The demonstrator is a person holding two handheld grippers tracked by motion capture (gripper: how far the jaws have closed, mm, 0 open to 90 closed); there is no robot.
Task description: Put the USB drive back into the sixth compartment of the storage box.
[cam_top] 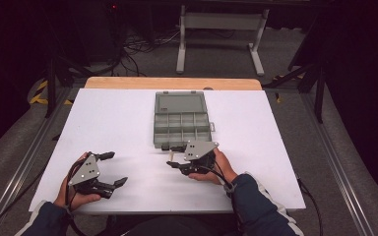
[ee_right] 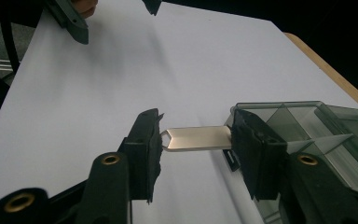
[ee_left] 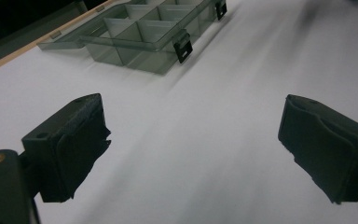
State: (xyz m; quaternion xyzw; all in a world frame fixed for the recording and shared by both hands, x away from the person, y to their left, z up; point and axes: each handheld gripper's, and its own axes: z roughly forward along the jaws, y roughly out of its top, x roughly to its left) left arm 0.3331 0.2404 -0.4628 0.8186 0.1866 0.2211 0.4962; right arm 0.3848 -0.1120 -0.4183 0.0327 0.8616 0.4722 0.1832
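Right gripper (ee_right: 193, 140) clamps a flat metal USB stick (ee_right: 196, 138) end to end, just off the near edge of the organiser box (cam_top: 182, 119).

Spanning the half-closed jaws, the stick's long axis runs parallel to that near edge, the box's compartments directly beyond it. Left gripper (cam_top: 112, 168), jaws wide and empty, sits well apart from the box on the white table (cam_top: 113, 118).

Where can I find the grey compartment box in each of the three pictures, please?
High view: the compartment box lies open at the centre of the white table, lid towards the far edge.
Left gripper view: box at the top, left of centre.
Right gripper view: box at the right edge, behind the right-hand jaw.
Shared landmark: the box's black latch.
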